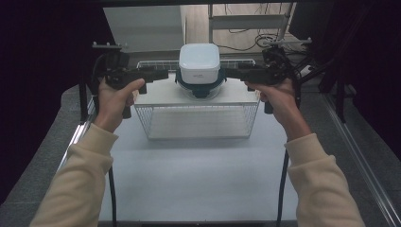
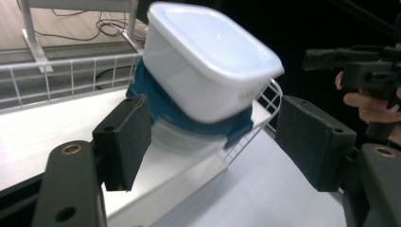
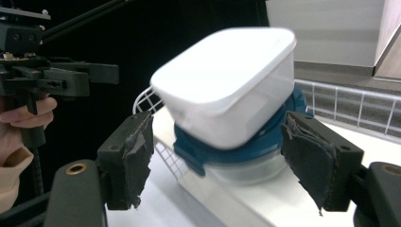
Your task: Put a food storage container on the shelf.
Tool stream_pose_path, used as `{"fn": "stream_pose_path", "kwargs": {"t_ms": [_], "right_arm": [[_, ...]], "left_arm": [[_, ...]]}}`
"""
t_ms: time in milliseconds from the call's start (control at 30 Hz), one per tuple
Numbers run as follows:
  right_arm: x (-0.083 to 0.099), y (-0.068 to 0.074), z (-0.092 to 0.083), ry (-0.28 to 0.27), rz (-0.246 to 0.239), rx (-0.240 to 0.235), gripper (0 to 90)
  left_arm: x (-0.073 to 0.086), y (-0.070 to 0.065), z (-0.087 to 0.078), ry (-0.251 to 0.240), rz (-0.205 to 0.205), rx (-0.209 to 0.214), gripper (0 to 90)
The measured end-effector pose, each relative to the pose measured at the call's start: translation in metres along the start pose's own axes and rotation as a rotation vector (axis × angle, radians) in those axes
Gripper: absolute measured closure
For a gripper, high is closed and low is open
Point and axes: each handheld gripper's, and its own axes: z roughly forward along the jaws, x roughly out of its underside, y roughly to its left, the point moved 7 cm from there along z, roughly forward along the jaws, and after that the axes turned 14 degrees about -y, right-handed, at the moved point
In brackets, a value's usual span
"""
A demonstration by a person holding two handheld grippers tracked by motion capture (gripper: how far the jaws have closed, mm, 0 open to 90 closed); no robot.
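A white square lidded box (image 1: 199, 64) rests, slightly tilted, on a round clear container with a blue lid (image 1: 201, 89). Both stand on the white top of a wire rack (image 1: 158, 97). My left gripper (image 1: 163, 74) points at the stack from the left and my right gripper (image 1: 228, 73) from the right, each a little away from it. In the left gripper view the open left gripper (image 2: 220, 142) frames the white box (image 2: 208, 61) and blue lid (image 2: 161, 108) with nothing touching its pads. The open right gripper (image 3: 222, 163) likewise frames the box (image 3: 227, 99) and lid (image 3: 208, 158).
The wire rack (image 1: 196, 120) stands mid-table on a pale mat (image 1: 198, 179), with a low wire rail (image 2: 71, 78) along its back. Dark curtains hang at both sides. Cables and a metal frame (image 1: 246, 21) lie beyond the table.
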Motion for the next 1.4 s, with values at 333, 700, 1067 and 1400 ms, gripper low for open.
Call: {"fn": "stream_pose_path", "kwargs": {"t_ms": [333, 700, 1067, 1400], "right_arm": [[0.042, 0.017, -0.043, -0.008, -0.088, -0.001, 24.7], [0.124, 0.014, -0.085, 0.008, -0.146, 0.061, 23.6], [0.205, -0.008, -0.100, 0.109, -0.113, 0.119, 22.2], [0.260, -0.031, -0.105, 0.212, -0.091, 0.166, 21.4]], "left_arm": [[0.061, -0.016, -0.039, -0.002, 0.076, 0.015, 26.3], [0.152, -0.004, -0.065, 0.064, 0.074, -0.023, 18.4], [0.225, 0.023, -0.066, 0.158, 0.046, -0.115, 16.8], [0.258, 0.036, -0.066, 0.227, 0.053, -0.170, 15.9]]}}
